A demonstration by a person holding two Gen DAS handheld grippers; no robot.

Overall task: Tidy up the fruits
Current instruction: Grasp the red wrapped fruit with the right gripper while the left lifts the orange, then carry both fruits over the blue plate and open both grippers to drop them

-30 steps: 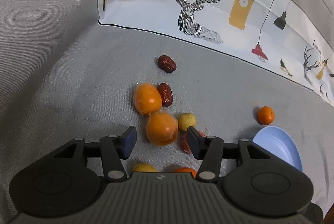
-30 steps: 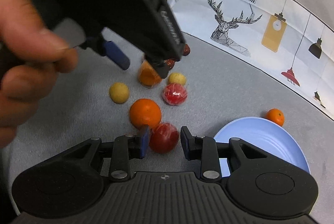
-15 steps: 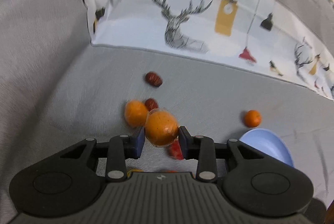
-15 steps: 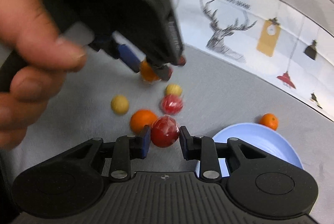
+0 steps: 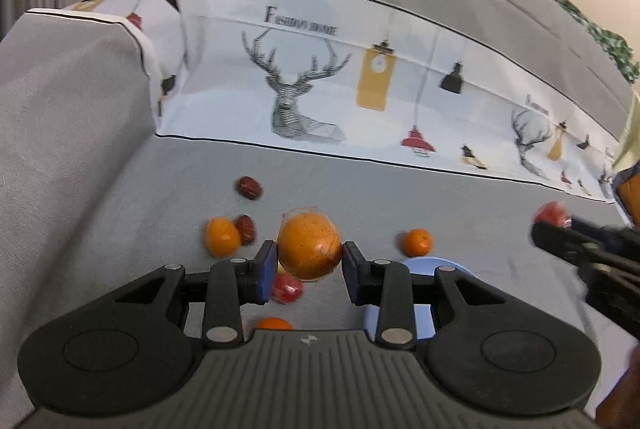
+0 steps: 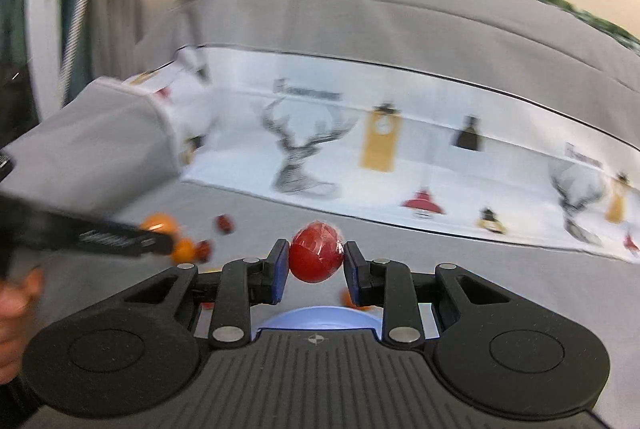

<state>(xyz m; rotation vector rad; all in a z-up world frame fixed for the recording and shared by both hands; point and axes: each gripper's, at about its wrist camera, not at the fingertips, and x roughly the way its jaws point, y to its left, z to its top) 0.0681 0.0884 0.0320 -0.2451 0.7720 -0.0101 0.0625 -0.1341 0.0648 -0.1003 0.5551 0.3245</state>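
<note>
My left gripper (image 5: 309,261) is shut on a wrapped orange (image 5: 309,246) and holds it above the grey sofa seat. My right gripper (image 6: 316,265) is shut on a wrapped red fruit (image 6: 316,258), lifted over the blue plate (image 6: 316,317). The blue plate (image 5: 430,265) also shows just behind the left gripper's right finger. In the left wrist view the right gripper enters from the right edge with the red fruit (image 5: 552,214). In the right wrist view the left gripper with its orange (image 6: 160,223) is at the left.
On the seat lie another orange (image 5: 222,237), two dark red dates (image 5: 250,188) (image 5: 246,229), a small tangerine (image 5: 417,242), a red wrapped fruit (image 5: 287,289) and an orange (image 5: 274,324) below the fingers. A deer-print cloth (image 5: 360,101) covers the sofa back.
Both grippers have lifted with their fruits and tilted up, so the sofa back fills more of each view. The right gripper has moved over the blue plate.
</note>
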